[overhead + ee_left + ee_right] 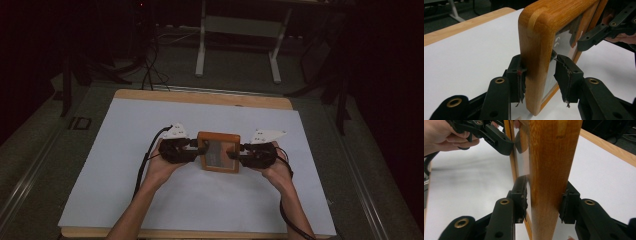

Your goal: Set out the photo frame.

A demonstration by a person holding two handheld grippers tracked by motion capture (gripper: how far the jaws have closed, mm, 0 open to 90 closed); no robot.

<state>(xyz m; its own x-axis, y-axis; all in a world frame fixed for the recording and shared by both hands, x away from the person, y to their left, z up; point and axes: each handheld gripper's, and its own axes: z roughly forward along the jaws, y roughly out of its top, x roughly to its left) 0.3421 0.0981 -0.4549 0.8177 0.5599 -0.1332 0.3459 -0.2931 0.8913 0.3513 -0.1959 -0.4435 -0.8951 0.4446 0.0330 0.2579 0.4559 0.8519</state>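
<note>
A small wooden picture frame (218, 152) with a glass front is held over the white sheet, between my two grippers. My left gripper (200, 150) straddles its left edge. In the left gripper view the frame (541, 37) stands between the jaws of my left gripper (541, 80): one pad (520, 82) touches the wood and the other pad (565, 77) stands off the glass, so it is open. My right gripper (236, 154) grips the right edge. In the right gripper view both pads of my right gripper (544, 203) press the frame (551, 157).
A white sheet (150, 200) covers the wooden table (200, 96), with room on all sides of the frame. Beyond the table's far edge a white-legged stand (201, 50) and black cables (150, 70) are on the dark floor.
</note>
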